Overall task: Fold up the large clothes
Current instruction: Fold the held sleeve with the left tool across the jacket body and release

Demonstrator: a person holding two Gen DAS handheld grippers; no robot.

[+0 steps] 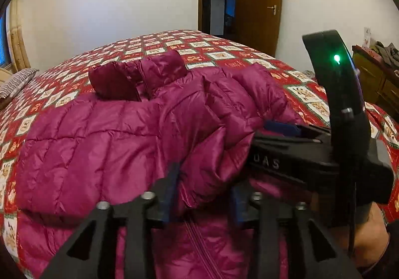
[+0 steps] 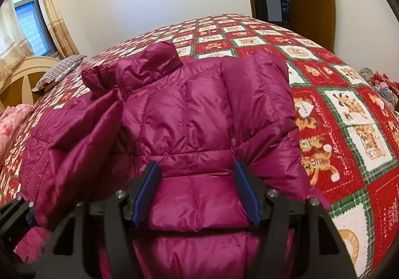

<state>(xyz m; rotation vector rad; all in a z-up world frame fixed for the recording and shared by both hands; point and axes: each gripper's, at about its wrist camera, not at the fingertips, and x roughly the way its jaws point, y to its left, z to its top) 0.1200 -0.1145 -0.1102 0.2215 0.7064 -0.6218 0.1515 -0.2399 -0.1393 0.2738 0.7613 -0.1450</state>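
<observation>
Between our left gripper's (image 1: 203,194) blue pads (image 1: 172,194) we pinch a bunched fold of the magenta down jacket (image 1: 99,134). Our right gripper (image 2: 197,191) has its pads (image 2: 147,191) spread wide around a puffy quilted panel, pressing its sides; whether that counts as a firm hold we cannot tell. The jacket lies spread on the checked quilt (image 2: 349,114) of the bed, collar (image 2: 149,64) away from us, one sleeve (image 2: 256,94) folded inward. We judge the fold goes best if both edges travel level and the slippery fabric is kept taut. We see no containers here.
</observation>
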